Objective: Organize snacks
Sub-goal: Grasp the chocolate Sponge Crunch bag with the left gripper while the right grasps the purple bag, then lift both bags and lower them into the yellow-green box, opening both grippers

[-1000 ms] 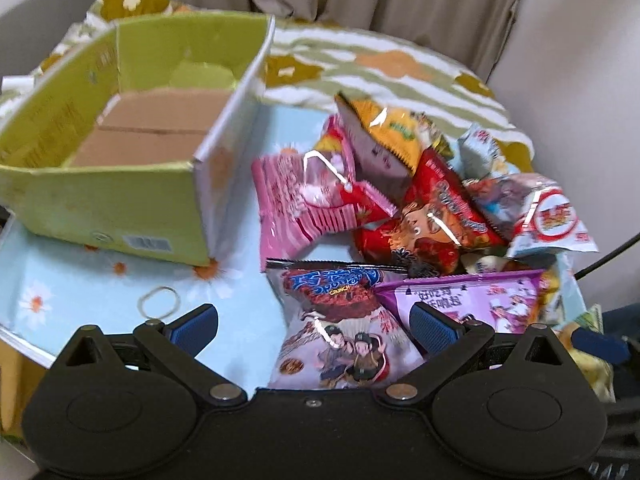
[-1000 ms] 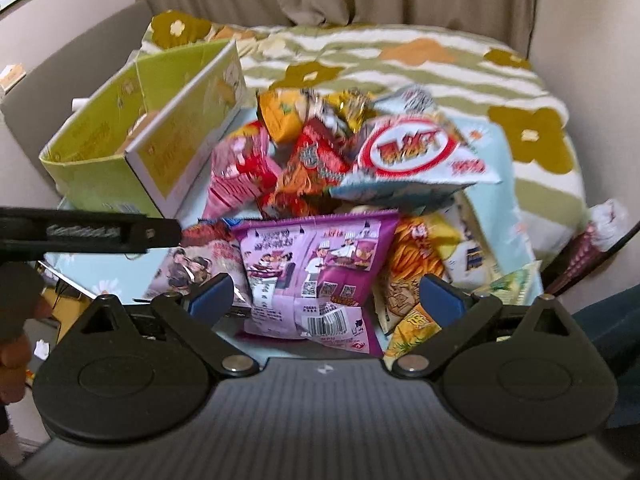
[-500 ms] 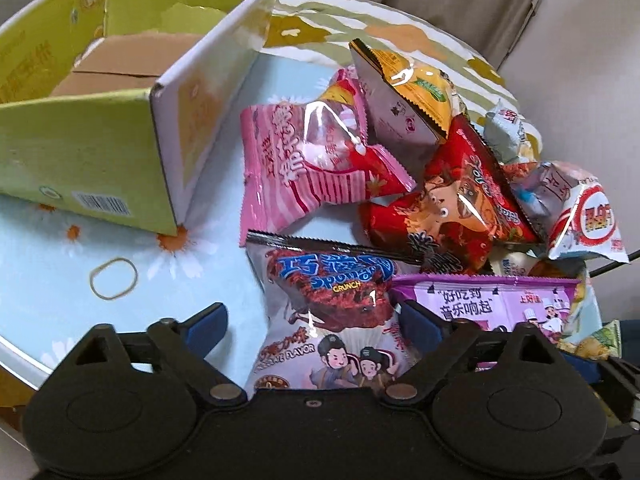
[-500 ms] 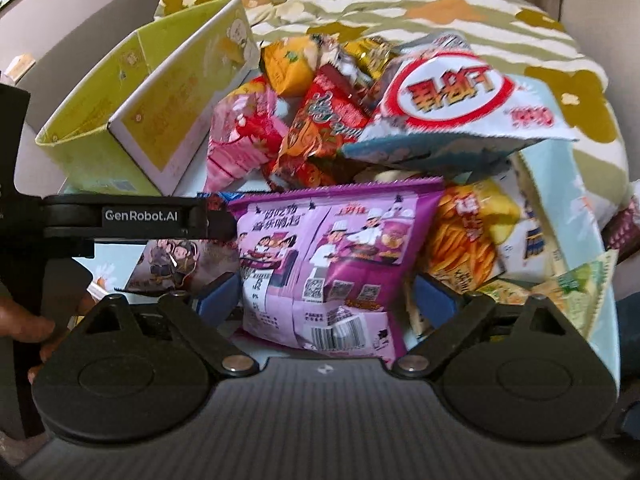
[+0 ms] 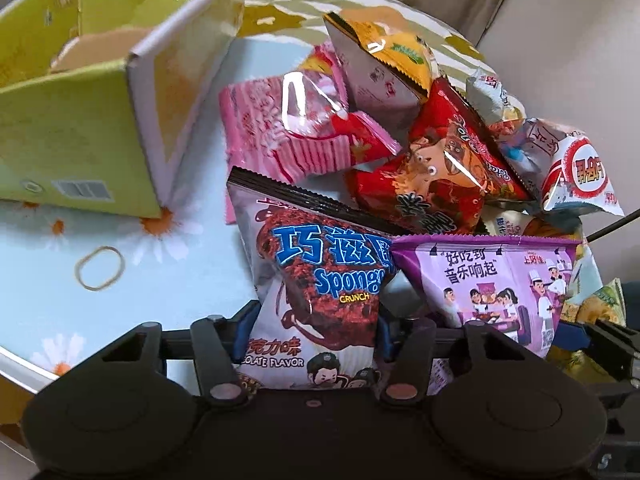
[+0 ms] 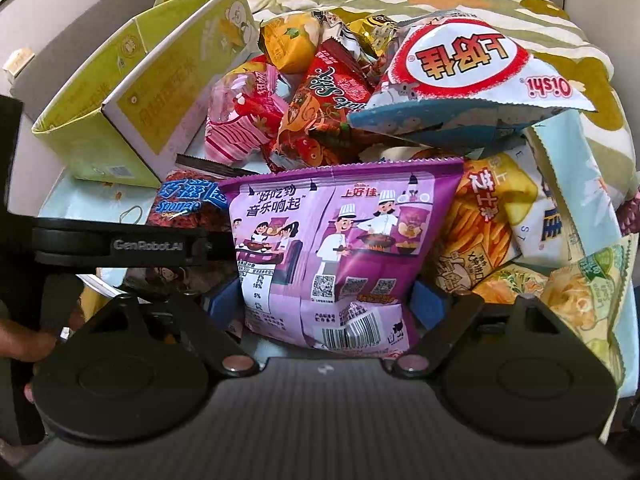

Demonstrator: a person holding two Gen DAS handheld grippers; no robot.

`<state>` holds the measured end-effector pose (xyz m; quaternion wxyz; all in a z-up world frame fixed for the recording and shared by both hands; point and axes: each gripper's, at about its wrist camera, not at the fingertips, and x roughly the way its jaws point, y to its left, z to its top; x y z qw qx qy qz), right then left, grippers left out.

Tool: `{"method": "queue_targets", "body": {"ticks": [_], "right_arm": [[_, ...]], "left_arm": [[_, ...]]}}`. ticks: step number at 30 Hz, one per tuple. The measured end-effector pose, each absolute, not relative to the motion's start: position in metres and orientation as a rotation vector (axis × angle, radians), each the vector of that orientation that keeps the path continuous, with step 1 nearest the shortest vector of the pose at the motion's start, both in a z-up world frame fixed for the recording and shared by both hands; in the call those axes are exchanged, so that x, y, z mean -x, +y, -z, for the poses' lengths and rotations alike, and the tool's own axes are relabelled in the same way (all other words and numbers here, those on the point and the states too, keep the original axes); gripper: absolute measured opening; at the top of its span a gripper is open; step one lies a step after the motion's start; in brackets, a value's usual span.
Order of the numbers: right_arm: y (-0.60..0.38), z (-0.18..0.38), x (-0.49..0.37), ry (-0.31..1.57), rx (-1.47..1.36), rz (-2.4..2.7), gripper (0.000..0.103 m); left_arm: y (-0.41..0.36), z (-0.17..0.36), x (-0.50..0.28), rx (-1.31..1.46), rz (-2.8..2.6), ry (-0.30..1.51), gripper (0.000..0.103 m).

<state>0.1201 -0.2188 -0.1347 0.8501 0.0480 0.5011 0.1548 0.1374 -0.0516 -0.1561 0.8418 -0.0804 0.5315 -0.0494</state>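
Note:
A pile of snack bags lies on a flowered table. My left gripper [image 5: 312, 332] is shut on the chocolate Sponge Crunch bag [image 5: 320, 276], its blue pads pressing both sides of the lower part. My right gripper [image 6: 326, 304] is shut on the purple chips bag [image 6: 340, 248], pads against its sides. The purple bag also shows in the left wrist view [image 5: 492, 280], the chocolate bag in the right wrist view [image 6: 188, 204]. An open green cardboard box [image 5: 80, 136] stands at the left, also in the right wrist view [image 6: 132, 92].
A pink bag [image 5: 288, 136], red bag [image 5: 432, 168], orange bag [image 5: 384, 64] and white Oishi bag [image 6: 472, 76] are piled behind. Yellow fries bags [image 6: 492, 232] lie right. A rubber band [image 5: 100, 268] lies on the cloth. The left gripper body [image 6: 120, 244] crosses the right view.
Both grippers have moved forward and closed: the left on the chocolate bag, the right on the purple bag. The snacks look closer in both views.

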Motion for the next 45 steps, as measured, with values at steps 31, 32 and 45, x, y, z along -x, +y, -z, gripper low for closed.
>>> {"method": "queue_targets", "body": {"ticks": [31,32,45], "right_arm": [[-0.192,0.028,-0.117,0.82,-0.107,-0.399,0.074],[-0.189,0.021,-0.122,0.804,-0.111,-0.412,0.074],[-0.087,-0.041,-0.217,0.705,-0.111,-0.436,0.074]], "left_arm": [[0.023,0.021,-0.083,0.212,-0.04,0.797,0.059],[0.03,0.014,-0.084,0.211,-0.057,0.778,0.059],[0.142,-0.024,-0.18,0.214,-0.107,0.679,0.059]]}}
